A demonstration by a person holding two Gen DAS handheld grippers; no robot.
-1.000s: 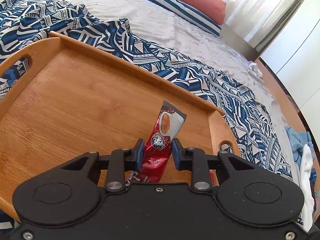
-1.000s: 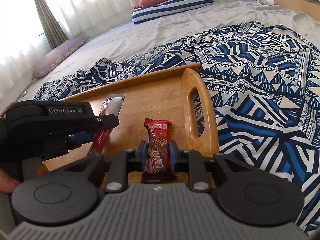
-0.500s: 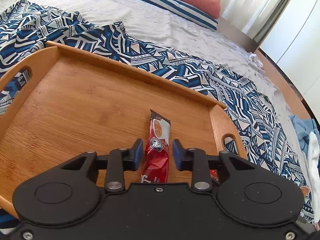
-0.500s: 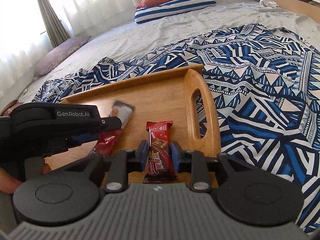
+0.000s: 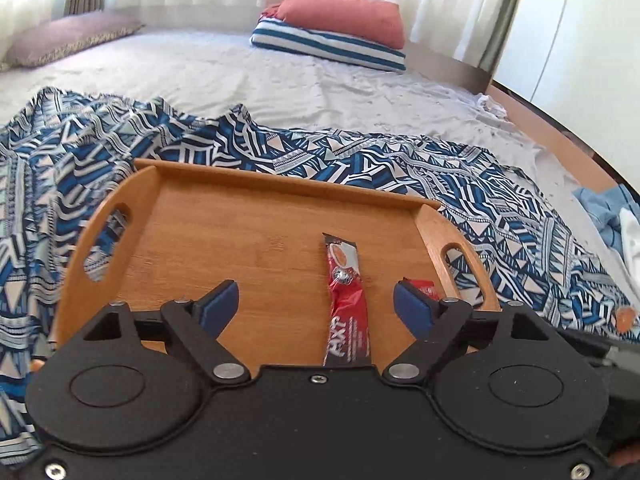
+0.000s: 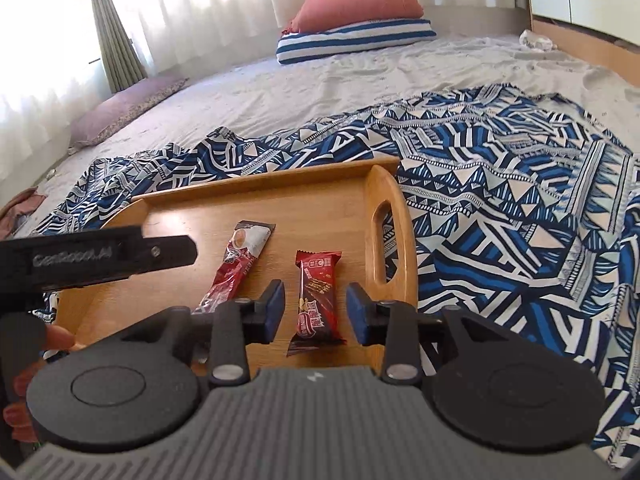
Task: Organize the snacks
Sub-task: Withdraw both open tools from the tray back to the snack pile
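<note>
A wooden tray (image 5: pixel 256 184) with cut-out handles lies on a patterned blanket. Flat on its floor lies a red stick sachet (image 5: pixel 346 300), seen too in the right wrist view (image 6: pixel 240 264). Beside it, nearer the right handle, rests a dark red chocolate bar (image 6: pixel 318 300); in the left wrist view only its corner (image 5: pixel 422 286) shows past a finger. My left gripper (image 5: pixel 316 296) hangs above the sachet, jaws opening wide and clear of it. My right gripper (image 6: pixel 315 300) hovers over the bar, jaws opening, its pads off the wrapper.
The blue and white blanket (image 6: pixel 500 200) spreads over a grey bedsheet (image 5: pixel 280 80). Striped and red pillows (image 6: pixel 356 28) lie at the far end. The left tool's black body (image 6: pixel 100 258) and a hand (image 6: pixel 24 360) sit at the left. Clothes (image 5: pixel 612 220) lie at the right.
Both grippers have let go and spread their jaws. The sachet and the bar now lie flat on the tray. Both tools have drawn back and risen, the left one more.
</note>
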